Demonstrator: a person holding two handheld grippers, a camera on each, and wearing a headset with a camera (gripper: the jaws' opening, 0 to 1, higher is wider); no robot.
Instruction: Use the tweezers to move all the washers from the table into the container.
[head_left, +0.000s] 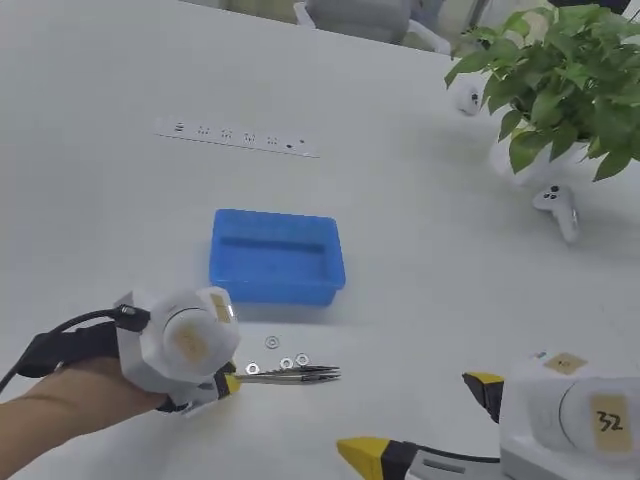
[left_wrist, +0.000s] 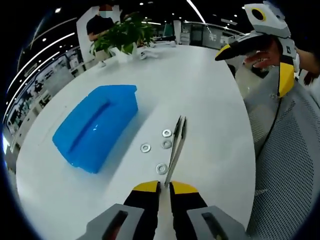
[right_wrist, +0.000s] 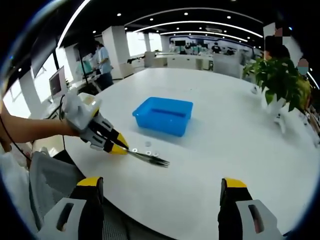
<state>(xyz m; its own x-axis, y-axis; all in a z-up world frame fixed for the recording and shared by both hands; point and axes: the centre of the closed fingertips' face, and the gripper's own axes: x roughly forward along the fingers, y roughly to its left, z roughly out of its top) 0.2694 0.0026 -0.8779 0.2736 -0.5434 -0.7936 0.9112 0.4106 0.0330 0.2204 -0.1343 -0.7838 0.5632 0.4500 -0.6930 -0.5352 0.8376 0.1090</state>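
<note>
Left gripper (left_wrist: 165, 186) clamped on tweezers (left_wrist: 176, 145) by near tabletop (head_left: 420, 250) edge. Four flat silver washers (left_wrist: 161, 168) beside tips. Blue container (left_wrist: 95, 127) near, bare tabletop around. Right gripper (right_wrist: 161, 182) jaws wide apart.

Bright, even light comes from ceiling lights (right_wrist: 70, 24), strips and spots overhead. In the head view the white tabletop (head_left: 420, 250) is almost washed out, with only soft, short shadows under the blue container (head_left: 275, 255) and along the tweezers (head_left: 295, 375). Both gripper views bow strongly toward their edges; the far room looks slightly soft, perhaps out of focus.
</note>
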